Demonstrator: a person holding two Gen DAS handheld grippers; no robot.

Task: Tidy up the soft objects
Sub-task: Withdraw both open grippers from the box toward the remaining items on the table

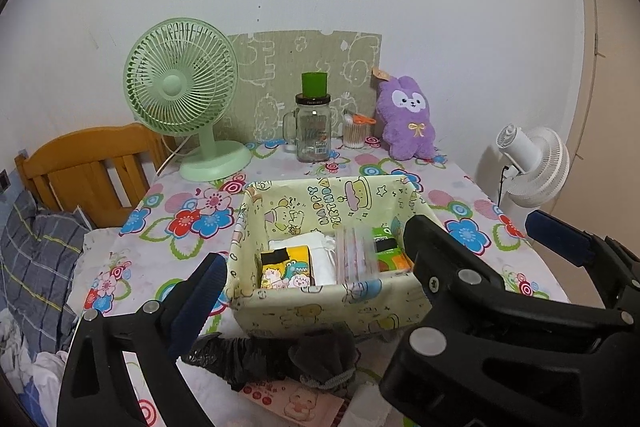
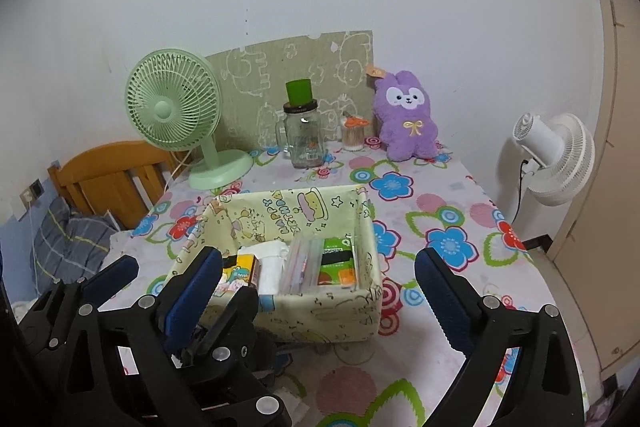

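the dark cloth bundle [image 1: 272, 355] lies crosswise at 6 o'clock of the basket [image 1: 320, 311] on the counter [image 1: 460, 199], between the wide-open left gripper [image 1: 316, 259], nearer than the equally wide right gripper [image 2: 320, 275].

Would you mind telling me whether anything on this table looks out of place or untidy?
Yes: a crumpled black bag and a grey pouch lie loose on the tablecloth just in front of the fabric basket, not inside it. Both grippers, left gripper and right gripper, are open.
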